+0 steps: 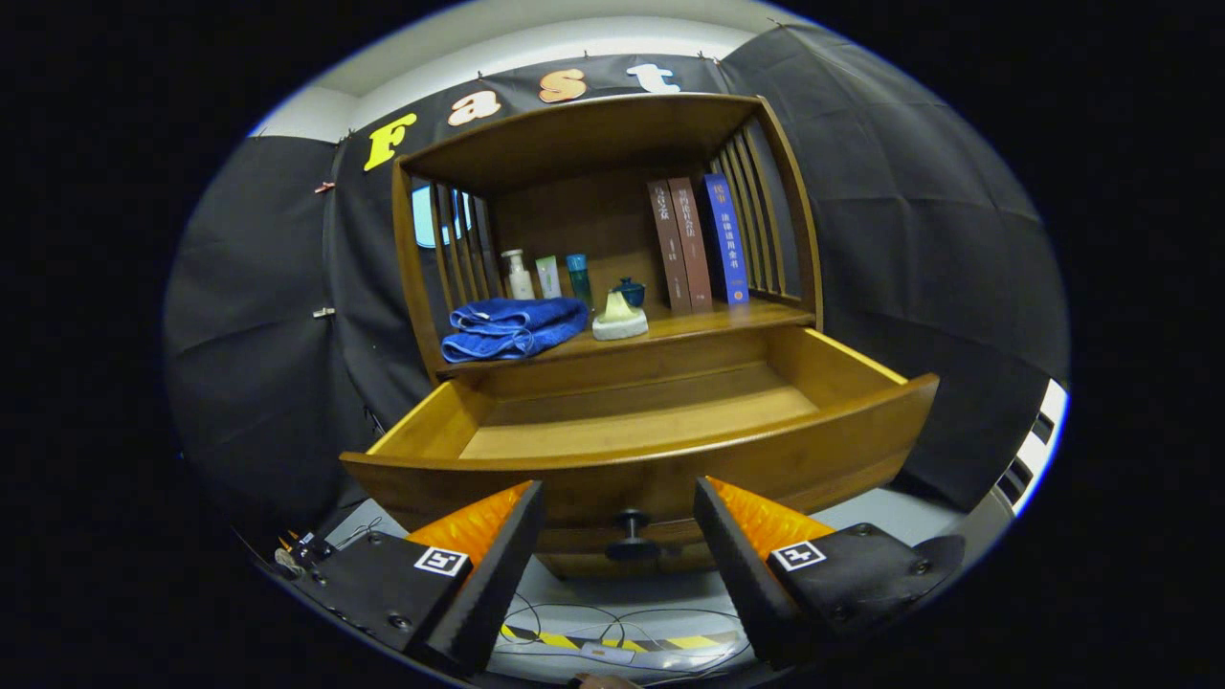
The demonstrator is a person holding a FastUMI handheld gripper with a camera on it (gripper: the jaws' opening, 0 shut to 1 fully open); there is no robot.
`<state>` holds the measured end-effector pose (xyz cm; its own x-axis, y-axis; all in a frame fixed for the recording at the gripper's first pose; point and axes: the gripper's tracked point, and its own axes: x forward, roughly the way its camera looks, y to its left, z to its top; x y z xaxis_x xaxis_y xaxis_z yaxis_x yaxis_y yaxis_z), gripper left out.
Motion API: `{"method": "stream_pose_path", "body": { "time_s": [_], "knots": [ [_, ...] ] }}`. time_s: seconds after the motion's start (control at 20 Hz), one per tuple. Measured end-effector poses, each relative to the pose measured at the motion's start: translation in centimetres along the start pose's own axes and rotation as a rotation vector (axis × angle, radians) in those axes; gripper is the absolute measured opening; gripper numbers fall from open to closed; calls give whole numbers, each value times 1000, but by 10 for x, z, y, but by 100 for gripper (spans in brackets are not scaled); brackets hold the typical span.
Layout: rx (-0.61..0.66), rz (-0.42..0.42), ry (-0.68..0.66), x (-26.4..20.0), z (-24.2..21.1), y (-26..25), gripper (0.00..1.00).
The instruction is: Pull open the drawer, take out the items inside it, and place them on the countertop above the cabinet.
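The wooden drawer (660, 469) stands pulled out toward me, and its inside shows bare wood. Its dark round knob (632, 524) sits on the front panel, just ahead of my fingers and between them. My gripper (620, 505) is open, with nothing held between its orange and black fingers (507, 531). On the countertop (689, 325) above the drawer lie a folded blue towel (515, 327) and a small white object with a yellowish top (619, 318).
At the back of the countertop stand small bottles (547, 276), a dark blue lidded pot (629, 290) and three upright books (697, 244). Slatted wooden sides and a top board frame the shelf. Cables and striped tape (612, 639) lie on the floor below.
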<state>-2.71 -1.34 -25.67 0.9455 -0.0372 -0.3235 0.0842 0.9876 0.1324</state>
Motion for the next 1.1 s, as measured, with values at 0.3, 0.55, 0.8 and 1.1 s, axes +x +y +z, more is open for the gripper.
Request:
{"method": "stream_pose_path", "body": {
  "time_s": [0.3,0.55,0.8,1.1],
  "knots": [
    [-45,-9,35,29,-14,-3,99],
    [-40,-28,40,36,-14,-4,98],
    [-51,-44,46,38,-14,-3,99],
    [-47,-54,42,65,-4,1,99]
  ]
}}
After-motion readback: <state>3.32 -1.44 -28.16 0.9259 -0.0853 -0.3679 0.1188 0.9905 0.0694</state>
